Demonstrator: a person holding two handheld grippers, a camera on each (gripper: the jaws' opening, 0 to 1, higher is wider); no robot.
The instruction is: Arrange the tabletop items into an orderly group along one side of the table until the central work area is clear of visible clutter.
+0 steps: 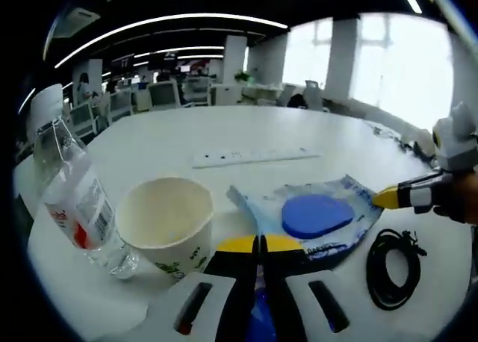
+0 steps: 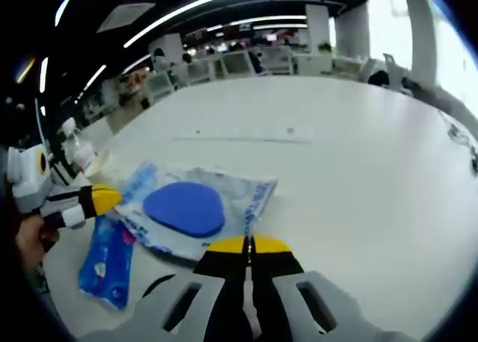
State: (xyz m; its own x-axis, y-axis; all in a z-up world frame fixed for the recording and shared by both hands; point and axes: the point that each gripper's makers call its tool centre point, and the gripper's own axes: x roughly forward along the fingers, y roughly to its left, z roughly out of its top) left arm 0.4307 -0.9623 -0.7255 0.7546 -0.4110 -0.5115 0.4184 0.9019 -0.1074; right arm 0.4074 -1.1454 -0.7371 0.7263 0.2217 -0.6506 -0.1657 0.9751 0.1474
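Note:
A clear plastic bag [image 1: 340, 211] with a round blue pad [image 1: 315, 215] inside lies flat on the white table [image 1: 299, 129]. My left gripper [image 1: 259, 243] is shut, its yellow tips on the bag's near edge. From the right, the right gripper [image 1: 385, 199] has its tip on the bag's opposite edge. In the right gripper view the bag [image 2: 239, 196] and blue pad [image 2: 185, 207] lie ahead, with my right gripper [image 2: 250, 243] shut at the bag's near corner. The left gripper [image 2: 104, 199] meets the bag's left edge. A blue packet [image 2: 108, 263] lies beside it.
A clear water bottle [image 1: 78, 207] and a paper bowl [image 1: 166, 219] stand left of the bag. A coiled black cable [image 1: 392, 267] lies to its right. A white power strip [image 1: 254, 156] lies farther across the table. Office desks and chairs are beyond.

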